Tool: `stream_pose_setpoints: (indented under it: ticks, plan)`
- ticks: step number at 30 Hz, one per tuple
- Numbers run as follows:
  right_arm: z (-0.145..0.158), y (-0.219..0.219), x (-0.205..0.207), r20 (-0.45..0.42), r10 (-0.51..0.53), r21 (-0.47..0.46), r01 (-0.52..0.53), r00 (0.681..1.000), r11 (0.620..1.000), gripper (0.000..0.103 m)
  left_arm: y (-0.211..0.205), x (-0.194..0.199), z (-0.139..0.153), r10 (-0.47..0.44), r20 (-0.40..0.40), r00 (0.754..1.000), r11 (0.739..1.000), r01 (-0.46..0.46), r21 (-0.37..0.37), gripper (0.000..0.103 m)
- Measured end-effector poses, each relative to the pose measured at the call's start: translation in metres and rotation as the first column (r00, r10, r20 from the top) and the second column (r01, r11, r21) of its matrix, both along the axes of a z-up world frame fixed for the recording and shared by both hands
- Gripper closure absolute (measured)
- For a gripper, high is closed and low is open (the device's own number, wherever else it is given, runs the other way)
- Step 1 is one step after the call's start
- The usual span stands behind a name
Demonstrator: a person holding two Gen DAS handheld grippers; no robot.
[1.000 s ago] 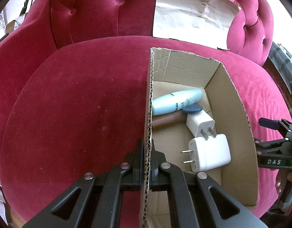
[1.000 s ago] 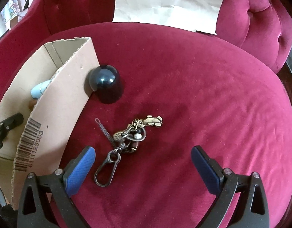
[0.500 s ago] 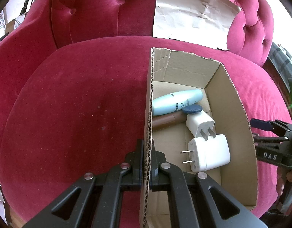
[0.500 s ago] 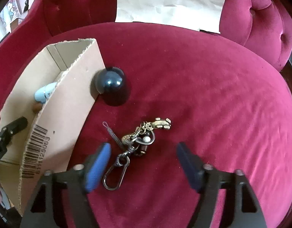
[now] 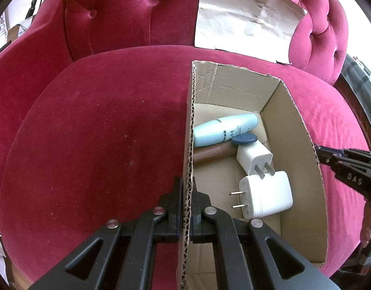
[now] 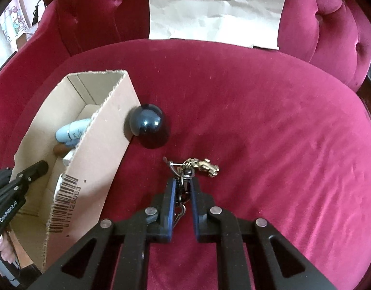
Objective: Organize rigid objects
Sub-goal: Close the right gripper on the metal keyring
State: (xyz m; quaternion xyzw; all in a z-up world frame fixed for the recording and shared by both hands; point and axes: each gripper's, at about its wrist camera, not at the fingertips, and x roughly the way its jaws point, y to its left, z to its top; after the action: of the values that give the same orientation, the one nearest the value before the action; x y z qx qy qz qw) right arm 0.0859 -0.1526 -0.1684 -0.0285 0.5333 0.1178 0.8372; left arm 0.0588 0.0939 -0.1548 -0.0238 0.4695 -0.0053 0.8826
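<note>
A: Gripping step under way. Right gripper (image 6: 181,188), jaws drawn together on the keychain (image 6: 192,169), clasp and ring pinched between the blue pads (image 6: 169,193); brass car charm sticking out past the tips, resting on the red cushion (image 6: 270,133).

B: Left gripper (image 5: 186,193)?

A: Clamped on the near wall of the cardboard box (image 5: 299,130), steadying it. Inside already: blue bottle (image 5: 224,130), brown tube (image 5: 209,155), dark disc (image 5: 244,139), two white chargers (image 5: 267,197).

B: Anything loose outside?

A: Dark glossy dome (image 6: 149,126), touching the box's outer wall.

B: Next?

A: Probably lifting straight up, checking the chain hangs clear, carrying left over the cardboard rim, releasing inside. Risk: dangling charm snagging the wall edge, or slipping from a partial pinch.
</note>
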Motion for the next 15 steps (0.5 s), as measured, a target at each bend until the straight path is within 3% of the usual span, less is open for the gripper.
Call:
stream_pose_setpoints:
  ticks: [15]
  plan:
    - [0.042,-0.003,-0.010,0.052,-0.010,0.007,0.010,0.999,1.000,0.098,0.000,0.000,0.000,0.000,0.000,1.000,1.000,0.000,0.001,0.100]
